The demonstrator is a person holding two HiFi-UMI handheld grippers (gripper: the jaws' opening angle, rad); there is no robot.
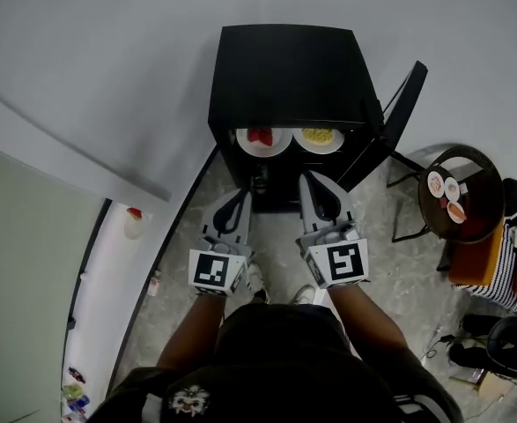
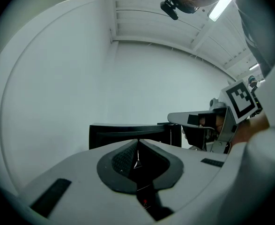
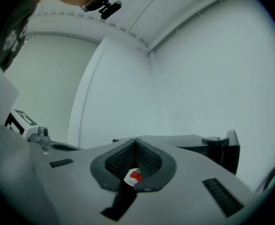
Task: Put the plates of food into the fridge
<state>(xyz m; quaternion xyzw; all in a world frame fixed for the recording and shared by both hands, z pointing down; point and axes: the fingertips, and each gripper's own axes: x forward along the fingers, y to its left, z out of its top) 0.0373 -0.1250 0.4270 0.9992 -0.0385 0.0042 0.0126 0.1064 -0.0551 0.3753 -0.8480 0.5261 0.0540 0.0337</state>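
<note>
A black mini fridge stands on the floor with its door swung open to the right. On its shelf a white plate of red food sits to the left of a white plate of yellow food. My left gripper and right gripper hover side by side just in front of the opening, both shut and holding nothing. In the left gripper view the jaws meet before the fridge top. In the right gripper view the closed jaws leave a gap below that shows the red food plate.
A round dark side table with small dishes stands to the right, beside a seat with striped cloth. A white counter with a red-capped bottle runs along the left. The person's shoes are behind the grippers.
</note>
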